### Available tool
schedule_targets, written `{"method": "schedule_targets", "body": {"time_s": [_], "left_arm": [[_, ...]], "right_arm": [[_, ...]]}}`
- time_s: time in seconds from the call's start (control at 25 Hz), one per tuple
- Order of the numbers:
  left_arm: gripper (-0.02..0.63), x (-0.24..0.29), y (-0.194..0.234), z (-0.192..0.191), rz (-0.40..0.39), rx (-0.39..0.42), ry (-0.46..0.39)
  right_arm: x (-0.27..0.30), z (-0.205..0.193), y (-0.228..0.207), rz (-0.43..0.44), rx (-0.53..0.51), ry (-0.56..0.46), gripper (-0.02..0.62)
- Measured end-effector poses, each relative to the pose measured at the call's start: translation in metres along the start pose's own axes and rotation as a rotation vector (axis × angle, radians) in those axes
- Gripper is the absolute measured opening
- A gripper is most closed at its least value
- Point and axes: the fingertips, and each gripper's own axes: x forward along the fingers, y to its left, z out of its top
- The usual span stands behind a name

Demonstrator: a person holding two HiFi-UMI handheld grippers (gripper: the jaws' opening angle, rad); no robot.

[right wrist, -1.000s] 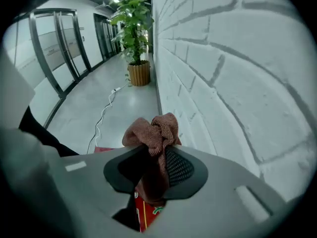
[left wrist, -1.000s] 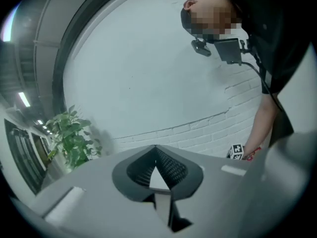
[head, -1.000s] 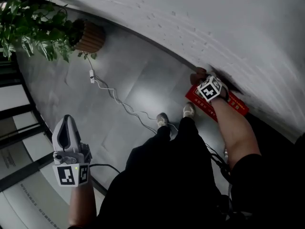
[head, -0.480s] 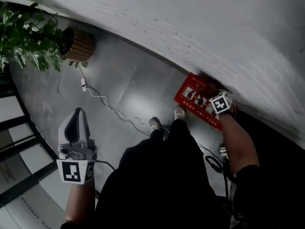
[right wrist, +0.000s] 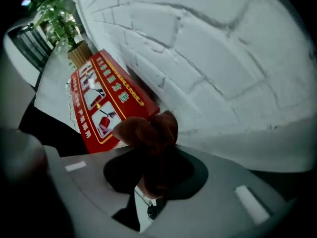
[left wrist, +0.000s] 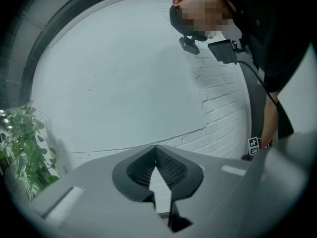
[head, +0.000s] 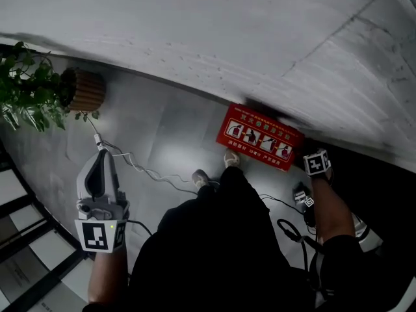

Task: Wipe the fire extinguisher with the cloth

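White brick wall (head: 195, 31), grey floor (head: 166, 125) (glossy)

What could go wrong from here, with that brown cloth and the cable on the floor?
1. The white cable snakes across the floor right up to the person's shoes; a step could catch it.
2. The brown cloth is a loose bunch in the right gripper's jaws, so rubbing the red fire extinguisher box might pull it out.
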Motion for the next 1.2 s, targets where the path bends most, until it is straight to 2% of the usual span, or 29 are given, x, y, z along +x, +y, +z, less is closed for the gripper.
{"method": "schedule_targets", "body": {"time_s": [0.12, 0.32, 0.44, 0.56, 0.68, 0.8, 1.0, 1.2], "left_arm": [[-0.002, -0.016, 0.014, -0.006, 0.051, -0.009, 0.011], [-0.002, -0.063, 0.045, -0.020, 0.171, -0.020, 0.076], [-0.002, -0.089, 0.061, -0.020, 0.238, 0.010, 0.094], [-0.002, -0.115, 0.069, -0.028, 0.295, 0.017, 0.138], [-0.002, -0.137, 0.073, -0.038, 0.314, 0.028, 0.188], [-0.002, -0.135, 0.084, -0.036, 0.318, 0.029, 0.171], [-0.002, -0.088, 0.067, -0.012, 0.219, 0.047, 0.049], [-0.002, -0.042, 0.038, -0.006, 0.095, 0.031, -0.007]], "right_arm": [[-0.019, 0.061, 0.060, 0.068, -0.141, -0.179, 0.097], [-0.030, 0.195, 0.216, 0.244, -0.512, -0.348, 0.098], [-0.014, 0.252, 0.274, 0.296, -0.623, -0.330, 0.100], [0.010, 0.272, 0.294, 0.288, -0.671, -0.245, 0.101], [0.023, 0.262, 0.290, 0.299, -0.659, -0.151, 0.101], [0.021, 0.228, 0.261, 0.300, -0.610, -0.108, 0.100], [0.020, 0.134, 0.174, 0.228, -0.439, -0.058, 0.100], [0.014, 0.019, 0.097, 0.155, -0.216, 0.073, 0.100]]}}
